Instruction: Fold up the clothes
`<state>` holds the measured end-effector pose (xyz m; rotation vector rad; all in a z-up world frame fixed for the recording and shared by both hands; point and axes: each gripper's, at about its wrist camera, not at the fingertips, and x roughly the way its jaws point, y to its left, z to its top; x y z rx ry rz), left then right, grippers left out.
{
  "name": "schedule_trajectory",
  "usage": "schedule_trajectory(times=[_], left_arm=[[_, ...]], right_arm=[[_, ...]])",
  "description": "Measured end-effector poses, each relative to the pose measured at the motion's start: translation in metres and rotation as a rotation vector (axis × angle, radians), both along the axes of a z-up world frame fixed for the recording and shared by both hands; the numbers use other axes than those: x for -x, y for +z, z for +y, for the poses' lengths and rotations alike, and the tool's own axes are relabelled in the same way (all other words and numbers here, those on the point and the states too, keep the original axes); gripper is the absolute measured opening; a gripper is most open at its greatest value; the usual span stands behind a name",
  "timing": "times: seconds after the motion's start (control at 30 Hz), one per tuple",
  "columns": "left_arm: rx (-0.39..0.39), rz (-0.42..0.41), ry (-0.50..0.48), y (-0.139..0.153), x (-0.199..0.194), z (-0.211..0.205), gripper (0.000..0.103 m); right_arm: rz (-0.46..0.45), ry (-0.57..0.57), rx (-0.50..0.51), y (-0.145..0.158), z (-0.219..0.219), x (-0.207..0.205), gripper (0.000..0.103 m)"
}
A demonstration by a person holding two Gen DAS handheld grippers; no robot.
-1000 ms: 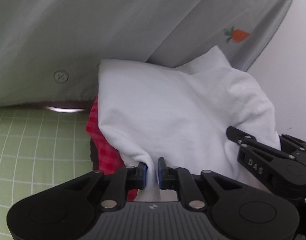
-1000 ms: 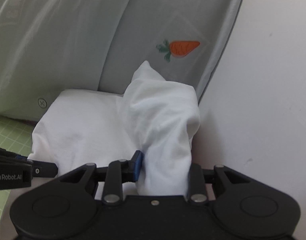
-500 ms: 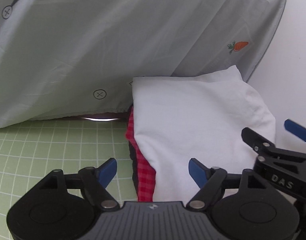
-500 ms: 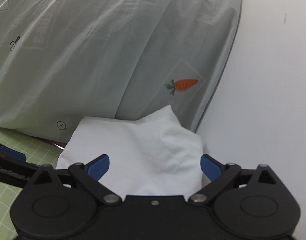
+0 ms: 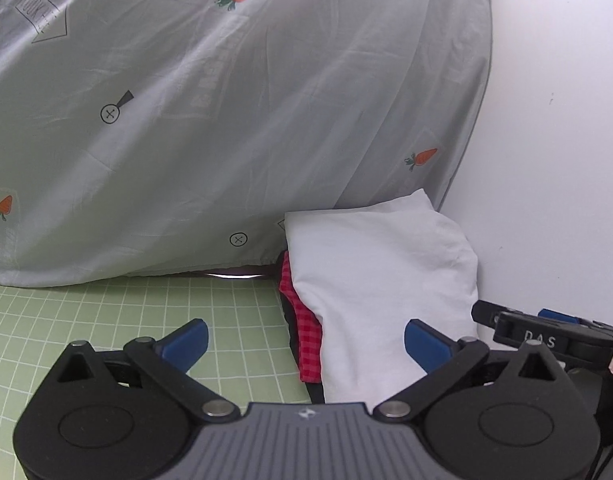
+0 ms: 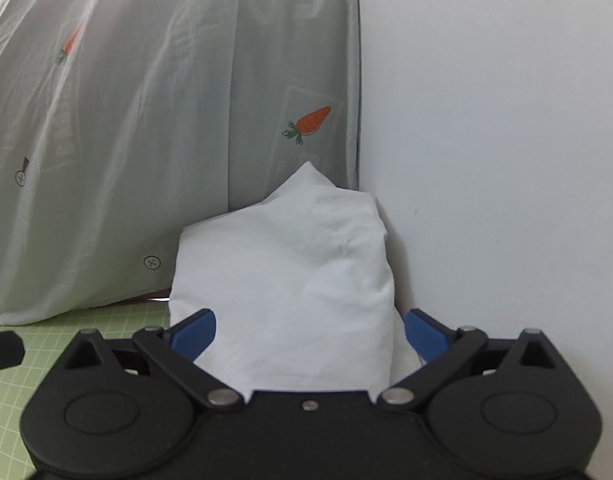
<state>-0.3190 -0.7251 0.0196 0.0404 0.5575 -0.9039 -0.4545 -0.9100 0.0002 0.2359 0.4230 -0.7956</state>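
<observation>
A folded white garment [image 5: 378, 272] [image 6: 298, 272] lies on top of a small pile against the wall. A red checked garment [image 5: 306, 356] and a dark one peek out under its left edge. My left gripper [image 5: 306, 334] hovers in front of the pile, its jaws still opening wide and the blue pads [image 5: 186, 342] touching nothing. My right gripper [image 6: 310, 320] stands just before the white garment, jaws also opening, pads [image 6: 196, 330] clear of the cloth. The right gripper's finger [image 5: 546, 334] shows at the left wrist view's right edge.
A pale grey sheet printed with carrots [image 5: 226, 120] [image 6: 146, 120] hangs behind the pile. A green grid mat [image 5: 106, 320] [image 6: 66, 328] covers the surface to the left. A white wall [image 5: 546, 160] [image 6: 486, 160] closes off the right side.
Both grippers let go of the white garment, opened wide and drew back and up. The garment settled flat onto the pile.
</observation>
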Motion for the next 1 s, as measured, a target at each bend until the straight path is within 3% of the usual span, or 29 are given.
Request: schedule_trajectory(times=[0.17, 0.47, 0.67, 1.0], left_arm=[[0.024, -0.004, -0.013, 0.010, 0.035, 0.030, 0.103], [-0.078, -0.013, -0.115, -0.005, 0.084, 0.067, 0.103], [-0.111, -0.022, -0.167, -0.015, 0.106, 0.086, 0.103], [-0.088, -0.047, -0.184, -0.010, 0.110, 0.094, 0.103]], right_arm=[[-0.027, -0.020, -0.100, 0.010, 0.050, 0.050, 0.102], [0.057, -0.050, -0.134, -0.006, 0.145, 0.109, 0.102], [0.088, -0.047, -0.130, -0.009, 0.168, 0.122, 0.102], [0.097, -0.074, -0.122, -0.006, 0.174, 0.128, 0.102]])
